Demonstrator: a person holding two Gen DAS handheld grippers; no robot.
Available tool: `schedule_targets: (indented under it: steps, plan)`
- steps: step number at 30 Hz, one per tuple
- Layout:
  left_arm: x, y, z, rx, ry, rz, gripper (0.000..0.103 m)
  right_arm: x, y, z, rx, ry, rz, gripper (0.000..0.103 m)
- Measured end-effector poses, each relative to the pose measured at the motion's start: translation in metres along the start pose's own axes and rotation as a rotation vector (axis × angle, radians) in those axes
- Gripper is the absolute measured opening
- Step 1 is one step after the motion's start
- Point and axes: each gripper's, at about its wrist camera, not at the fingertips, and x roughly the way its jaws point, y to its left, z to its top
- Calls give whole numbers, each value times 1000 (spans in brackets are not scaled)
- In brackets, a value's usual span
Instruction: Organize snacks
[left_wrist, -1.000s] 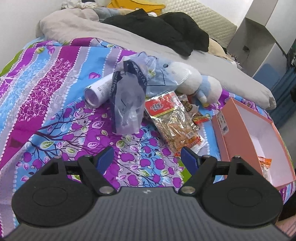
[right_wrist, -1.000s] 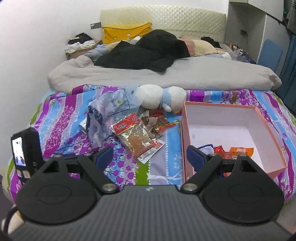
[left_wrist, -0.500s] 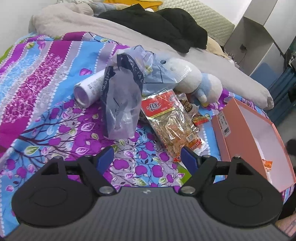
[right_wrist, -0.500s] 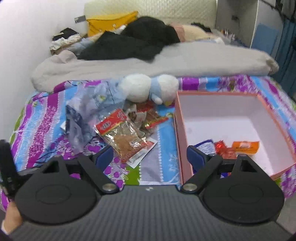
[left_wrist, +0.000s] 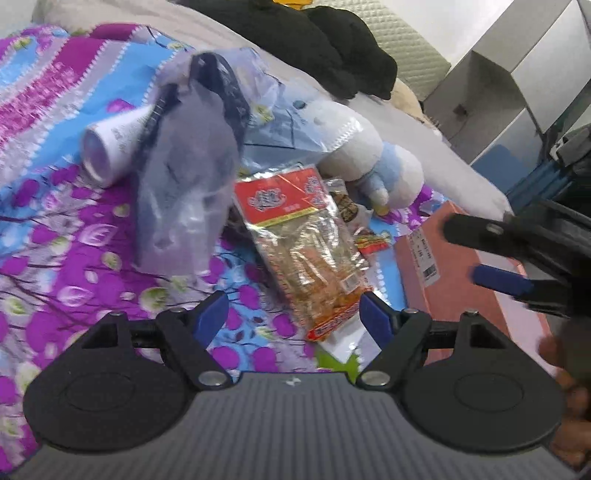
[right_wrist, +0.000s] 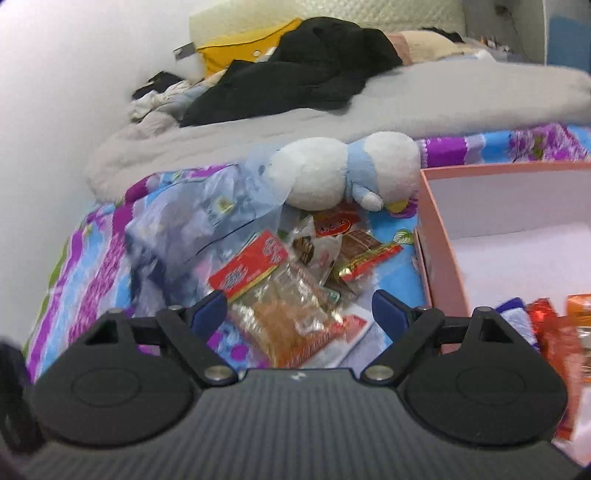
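Observation:
A large clear snack bag with a red label (left_wrist: 306, 243) lies on the flowered bedspread, with small snack packets (left_wrist: 371, 242) beside it. It also shows in the right wrist view (right_wrist: 280, 302), next to red and brown packets (right_wrist: 364, 254). A pink open box (right_wrist: 439, 258) with white inside holds several snacks (right_wrist: 546, 321). My left gripper (left_wrist: 293, 319) is open and empty, just in front of the large bag. My right gripper (right_wrist: 299, 308) is open and empty, low over the same bag. The right gripper shows in the left wrist view (left_wrist: 491, 254) over the box (left_wrist: 447, 266).
A crumpled clear plastic bag (left_wrist: 192, 177) and a white tube (left_wrist: 110, 144) lie left of the snacks. A white and blue plush toy (right_wrist: 343, 170) lies behind them. A grey duvet (right_wrist: 406, 107) and black clothes (right_wrist: 306, 77) cover the far bed.
Both grippers have moved forward and down toward the snack pile. The right gripper has come into the left wrist view over the box. Both stay open.

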Motion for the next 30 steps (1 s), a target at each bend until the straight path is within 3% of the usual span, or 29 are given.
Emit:
schedule_targets:
  steps: [1,6,14,16,21,25,26,28,30]
  plan:
    - [4,0,0,-7,2,-15,81,9,-4,3,13,7,3,80]
    - [31,1,2,-37,16,-42,77,45,-18,14,54,26,13,79]
    - [74,2,7,-75,47,-51,76,101,-22,26,38,41,-55,77]
    - [81,5,6,-86,49,-46,68,112,-22,27,35,53,-59,77]
    - [91,11,2,-109,53,-64,62,123,-15,28,-6,50,-121,77]
    - [89,13,1,-122,47,-81,51,141,-15,24,-5,65,-113,77]
    - [87,14,2,-119,44,-82,49,141,-15,23,-3,59,-98,72]
    - [84,14,2,-126,36,-89,40,138,-14,23,14,49,-61,50]
    - [79,17,2,-130,28,-95,33,132,-10,22,7,37,-77,48]
